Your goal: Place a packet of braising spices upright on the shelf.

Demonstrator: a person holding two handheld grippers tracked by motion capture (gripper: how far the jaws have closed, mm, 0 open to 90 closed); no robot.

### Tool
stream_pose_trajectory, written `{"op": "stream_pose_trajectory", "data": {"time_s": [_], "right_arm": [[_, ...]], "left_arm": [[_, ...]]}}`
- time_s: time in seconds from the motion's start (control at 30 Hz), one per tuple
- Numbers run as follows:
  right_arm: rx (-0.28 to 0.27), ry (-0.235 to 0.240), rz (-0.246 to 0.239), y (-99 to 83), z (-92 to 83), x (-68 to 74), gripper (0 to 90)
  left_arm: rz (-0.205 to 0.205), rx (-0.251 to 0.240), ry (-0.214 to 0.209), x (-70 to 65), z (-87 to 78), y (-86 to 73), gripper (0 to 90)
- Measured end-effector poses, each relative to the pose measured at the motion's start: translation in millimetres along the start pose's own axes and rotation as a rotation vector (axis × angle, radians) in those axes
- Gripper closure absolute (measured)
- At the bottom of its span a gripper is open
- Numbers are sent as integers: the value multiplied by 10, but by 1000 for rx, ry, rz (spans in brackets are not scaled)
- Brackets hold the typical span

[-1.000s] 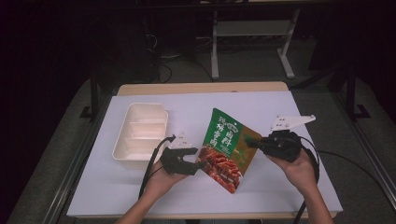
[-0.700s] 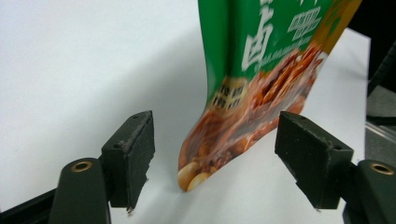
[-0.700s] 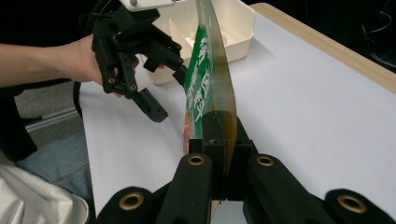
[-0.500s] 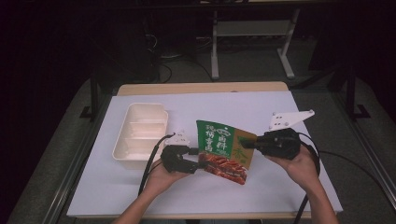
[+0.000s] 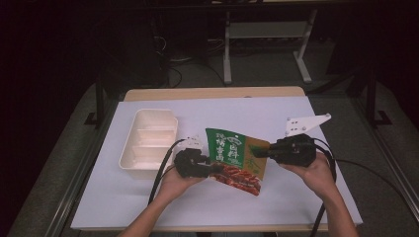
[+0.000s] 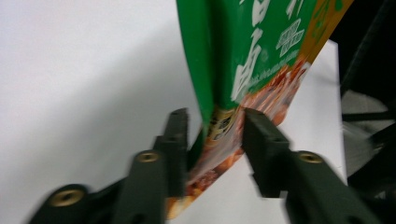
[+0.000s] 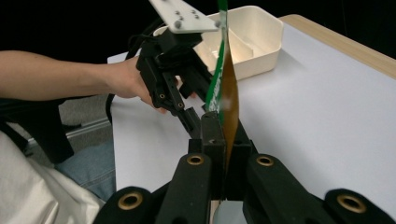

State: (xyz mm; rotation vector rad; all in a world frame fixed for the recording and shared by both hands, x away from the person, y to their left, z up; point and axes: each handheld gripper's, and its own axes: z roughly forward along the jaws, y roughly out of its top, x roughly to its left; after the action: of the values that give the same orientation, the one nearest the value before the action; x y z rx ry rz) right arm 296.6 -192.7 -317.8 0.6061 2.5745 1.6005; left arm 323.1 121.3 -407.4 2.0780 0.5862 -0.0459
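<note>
since a second ago the sauce packet (image 5: 236,159) has tipped flatter above the worktop (image 5: 296,207), its right edge pinched by the right gripper (image 5: 261,153), while the left gripper (image 6: 212,135) fingers, just closing, straddle its lower-left corner without clearly pressing.

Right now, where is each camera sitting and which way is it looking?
High view: above the person's side, looking forward and down at the table; both forearms and grippers show.
Left gripper view: on the left gripper, looking along its jaws, which have just been closing around the snack bag.
Right gripper view: on the right gripper, shut on the bag's edge, facing the white tray and the other hand.
All three share the bag.
</note>
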Motion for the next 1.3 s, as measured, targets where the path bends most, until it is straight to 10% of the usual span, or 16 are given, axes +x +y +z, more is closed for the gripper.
{"op": "stream_pose_trajectory", "data": {"time_s": [0.43, 1.3], "right_arm": [[-59, -61, 100, -275, 53, -179, 793], [-6, -39, 92, -260, 301, -165, 893]], "left_arm": [[61, 7, 23, -75, -52, 2, 837], [82, 22, 52, -167, -157, -79, 774]]}}
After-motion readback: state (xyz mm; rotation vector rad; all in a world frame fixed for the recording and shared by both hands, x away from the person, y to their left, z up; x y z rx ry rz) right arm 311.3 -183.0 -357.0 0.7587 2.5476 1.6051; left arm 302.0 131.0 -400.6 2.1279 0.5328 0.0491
